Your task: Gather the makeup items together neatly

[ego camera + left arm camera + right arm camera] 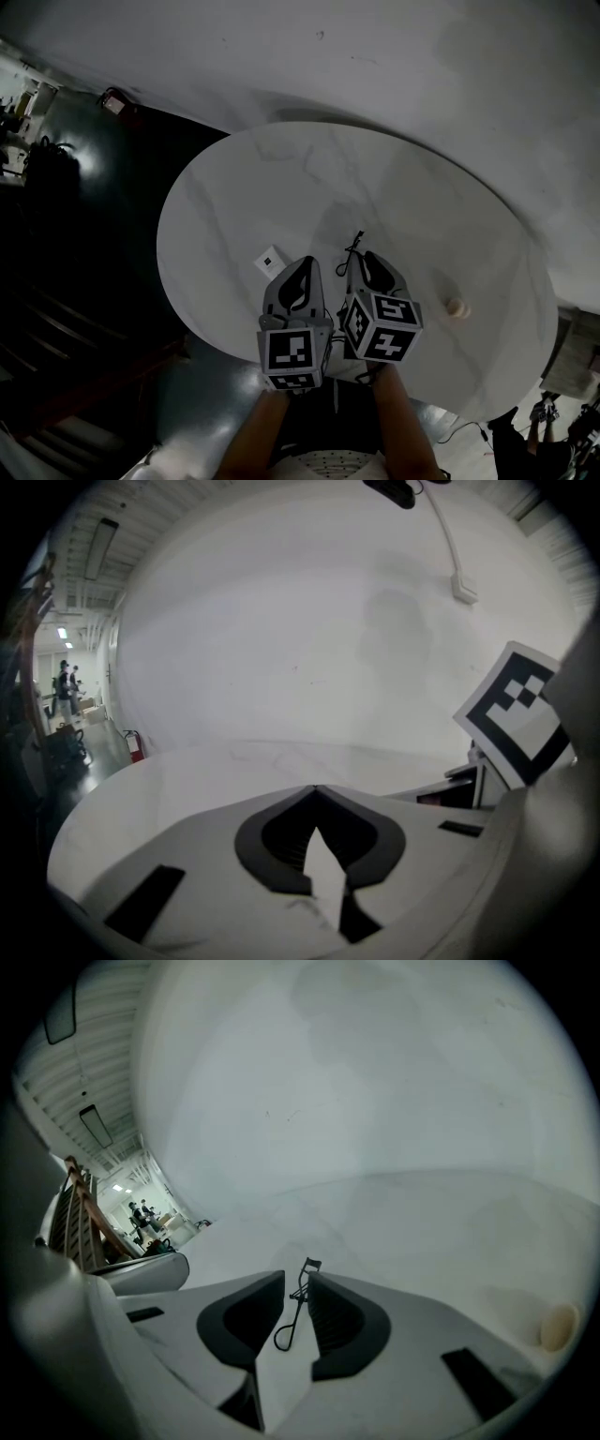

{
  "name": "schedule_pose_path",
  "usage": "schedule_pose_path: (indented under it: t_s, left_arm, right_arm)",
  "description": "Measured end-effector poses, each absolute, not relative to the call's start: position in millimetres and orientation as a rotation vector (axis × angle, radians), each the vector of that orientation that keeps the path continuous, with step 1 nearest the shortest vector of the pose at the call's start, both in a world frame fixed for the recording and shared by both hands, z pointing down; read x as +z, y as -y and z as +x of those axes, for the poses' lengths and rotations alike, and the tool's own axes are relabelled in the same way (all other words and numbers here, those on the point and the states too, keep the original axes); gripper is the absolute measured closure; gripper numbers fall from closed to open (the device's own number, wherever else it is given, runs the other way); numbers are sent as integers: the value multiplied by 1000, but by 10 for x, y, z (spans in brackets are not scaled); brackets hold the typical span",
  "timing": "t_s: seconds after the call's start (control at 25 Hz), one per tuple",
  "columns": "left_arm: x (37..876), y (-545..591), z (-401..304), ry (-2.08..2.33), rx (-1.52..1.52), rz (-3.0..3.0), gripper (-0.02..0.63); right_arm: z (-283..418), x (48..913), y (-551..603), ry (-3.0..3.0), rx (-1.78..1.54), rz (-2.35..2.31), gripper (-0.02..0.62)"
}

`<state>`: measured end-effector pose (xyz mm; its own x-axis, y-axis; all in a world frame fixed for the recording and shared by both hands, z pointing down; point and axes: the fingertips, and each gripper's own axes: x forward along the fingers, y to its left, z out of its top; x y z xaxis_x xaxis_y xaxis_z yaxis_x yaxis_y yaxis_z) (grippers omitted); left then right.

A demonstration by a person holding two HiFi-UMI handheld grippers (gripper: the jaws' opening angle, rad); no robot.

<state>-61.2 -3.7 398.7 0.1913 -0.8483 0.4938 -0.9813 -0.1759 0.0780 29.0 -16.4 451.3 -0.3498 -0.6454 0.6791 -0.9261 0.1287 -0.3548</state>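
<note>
Lying towards the left of the round white marble-veined tabletop (225,187), a small flat white square piece (271,262) sits just beside the left gripper (316,789), on its outer side. That gripper's grey jaws are pressed together with their tips meeting and nothing between them; its black pads (281,841) show only a thin sliver of table below the tips. It is held low over the near part of the table, angled down and away from the person, whose bare forearm (255,441) comes in from the bottom edge of the head view.

Close on its right is the right gripper (295,1277), the two marker cubes almost side by side. Its jaws stand a little apart, and a black wire eyelash curler (293,1309) lies on the table in the narrow gap between them, its looped handles towards the gripper and its curved head pointing away past the tips. The pads do not pinch it from both sides.

Farther right, well apart from the curler and near the table's edge, rests a small round beige object (457,307).
</note>
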Motion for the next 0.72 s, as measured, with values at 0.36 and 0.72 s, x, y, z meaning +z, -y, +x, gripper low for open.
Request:
schedule_pose_path:
  t_s: [0.36,0.72]
  left_arm:
    - [4100,90,-608,1653,503,2119,568]
    - [4213,146,-676,1598,500,2113,568]
  right_arm:
    - [162,4703,164,2002,1057,1448,445]
    - [81,4833,166,1921,982,1417,445]
